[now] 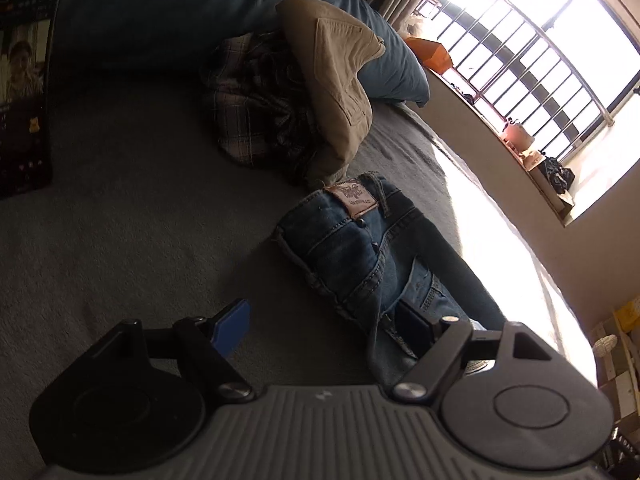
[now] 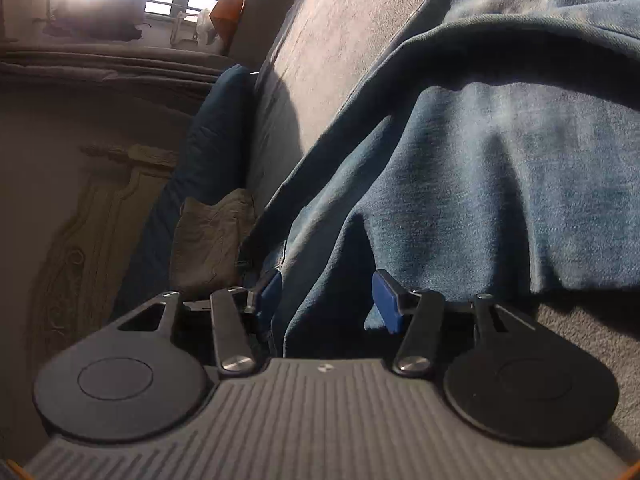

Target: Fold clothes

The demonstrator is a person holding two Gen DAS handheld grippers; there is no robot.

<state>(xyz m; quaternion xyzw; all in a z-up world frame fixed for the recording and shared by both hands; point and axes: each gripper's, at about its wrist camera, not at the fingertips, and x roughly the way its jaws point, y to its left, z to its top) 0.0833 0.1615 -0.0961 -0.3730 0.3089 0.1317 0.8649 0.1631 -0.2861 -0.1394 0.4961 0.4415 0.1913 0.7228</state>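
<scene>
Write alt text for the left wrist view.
The open left gripper hovers over a grey bed, its right finger by folded blue jeans. Beyond lie a plaid shirt, tan trousers and a blue pillow, with a barred window at right.

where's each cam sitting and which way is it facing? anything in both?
Left wrist: on the left gripper, angled down over the bed at jeans, clothes pile and window; its open fingers show.
Right wrist: on the right gripper, low, against the jeans; fingers open, denim between.
Shared: jeans, bed, window, blue pillow.
</scene>
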